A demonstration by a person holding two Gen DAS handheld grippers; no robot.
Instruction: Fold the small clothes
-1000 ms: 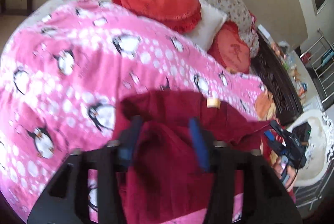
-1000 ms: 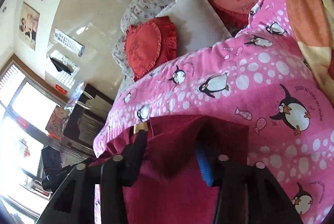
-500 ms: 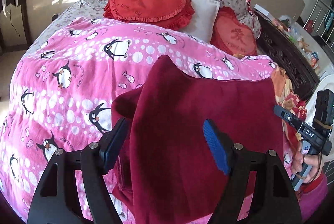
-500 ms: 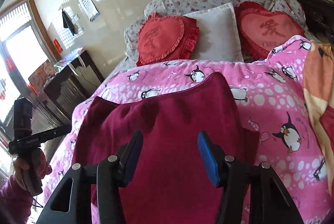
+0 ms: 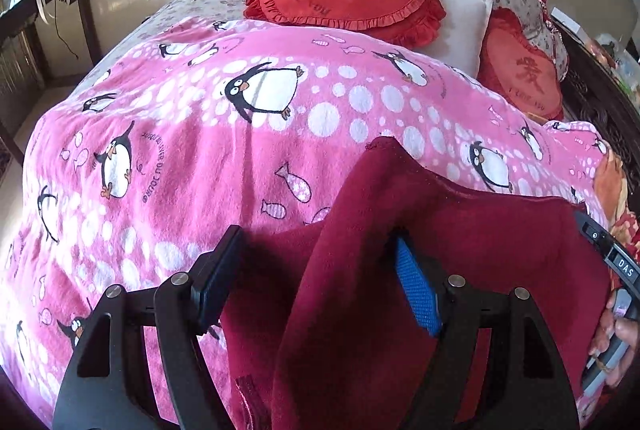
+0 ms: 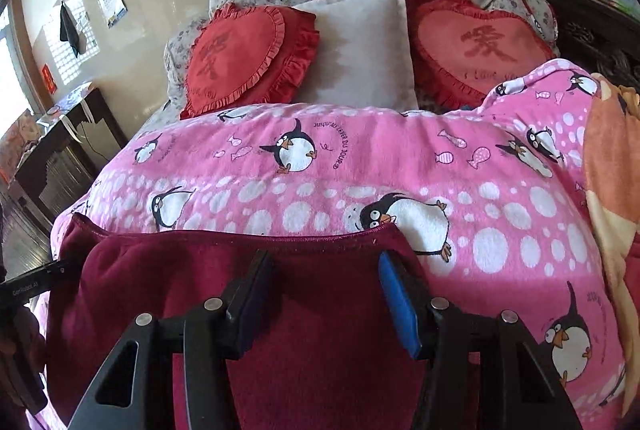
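Progress looks early to middling: the dark red fleece garment (image 6: 304, 330) lies spread on the pink penguin-print blanket (image 5: 192, 157) that covers the bed, near its foot end, with one straight hemmed edge running across the right wrist view and a raised peak of cloth standing up in the left wrist view. That peak suggests a first fold has been laid over, or is just being laid, though the full outline of the garment is hidden by the grippers, so how many folds are in place cannot be told.

The left gripper (image 5: 316, 286) stands wide, its jaws having just been opening; the cloth ridge rises between them and drapes against the blue pad on the right, but the black pad on the left is clear of it, so the garment reads as released, not pinched. The right gripper (image 6: 324, 294) hovers over the flat red cloth just behind the hem with its jaws partly apart and nothing pressed between them, so it too is unclenched.

What seems left: smoothing down the standing ridge, bringing the sides or the far half over, and squaring the bundle. Beyond the blanket, two red frilled heart cushions (image 6: 248, 57) and a white square pillow (image 6: 360, 49) lean at the head of the bed, well apart from the work.
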